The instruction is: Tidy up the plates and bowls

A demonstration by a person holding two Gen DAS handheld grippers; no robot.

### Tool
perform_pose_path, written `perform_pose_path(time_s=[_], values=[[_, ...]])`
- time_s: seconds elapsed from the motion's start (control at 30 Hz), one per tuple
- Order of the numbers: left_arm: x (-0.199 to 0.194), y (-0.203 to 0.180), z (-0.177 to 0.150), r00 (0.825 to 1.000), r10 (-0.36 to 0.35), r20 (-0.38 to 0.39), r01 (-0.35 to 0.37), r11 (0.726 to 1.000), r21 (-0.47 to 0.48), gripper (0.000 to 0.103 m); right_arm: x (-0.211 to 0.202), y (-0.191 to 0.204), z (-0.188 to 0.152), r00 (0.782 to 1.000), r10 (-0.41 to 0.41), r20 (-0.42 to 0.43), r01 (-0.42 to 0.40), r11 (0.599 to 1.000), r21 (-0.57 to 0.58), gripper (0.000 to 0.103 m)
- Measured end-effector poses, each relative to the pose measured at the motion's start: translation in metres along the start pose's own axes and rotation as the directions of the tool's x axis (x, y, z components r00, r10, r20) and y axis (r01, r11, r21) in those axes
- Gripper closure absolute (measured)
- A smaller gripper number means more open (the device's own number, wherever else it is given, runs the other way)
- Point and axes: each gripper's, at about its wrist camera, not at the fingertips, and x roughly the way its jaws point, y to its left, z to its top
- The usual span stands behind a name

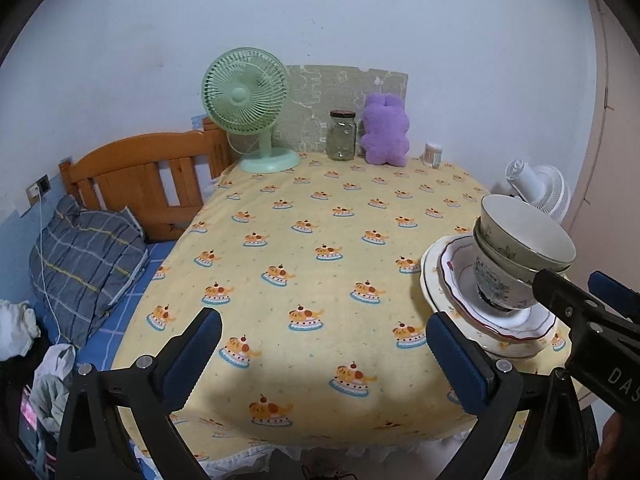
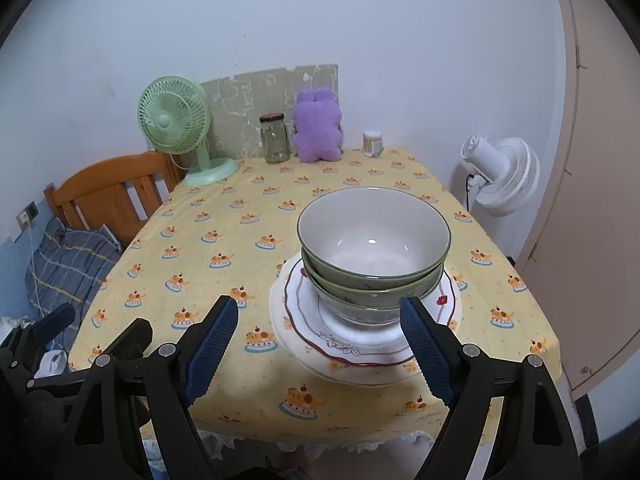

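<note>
Three nested green-rimmed ceramic bowls (image 2: 374,252) sit in a red-rimmed white plate (image 2: 360,344), stacked on a cream plate (image 2: 304,360), near right on the desk (image 2: 240,240). Left tool (image 1: 324,356) and right tool (image 2: 320,348) gape apart, holding nothing.

Bare tablecloth (image 1: 304,240) left of the stacked dishes (image 2: 372,280) — open passage. Back edge is crowded (fan (image 1: 246,104), jar (image 1: 342,136), plush toy (image 1: 385,130)).
</note>
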Motion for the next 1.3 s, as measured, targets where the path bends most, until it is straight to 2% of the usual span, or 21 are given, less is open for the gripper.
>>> perform_pose_path(time_s=[0.33, 0.6, 1.3], values=[[-0.002, 0.009, -0.021, 0.998, 0.019, 0.054, -0.018, 1.000, -0.020, 0.000, 0.002, 0.008, -0.022, 0.998, 0.006, 0.058, -0.005, 1.000, -0.017, 0.017], [-0.005, 0.008, -0.024, 0.996, 0.019, 0.082, -0.018, 1.000, -0.020, 0.000, 0.001, 0.005, -0.026, 0.996, 0.007, 0.088, -0.006, 1.000, -0.008, 0.013], [-0.009, 0.011, -0.026, 0.996, 0.036, 0.078, -0.032, 0.998, -0.049, 0.000, -0.003, -0.006, -0.031, 0.994, -0.005, 0.106, 0.006, 1.000, -0.003, 0.013]])
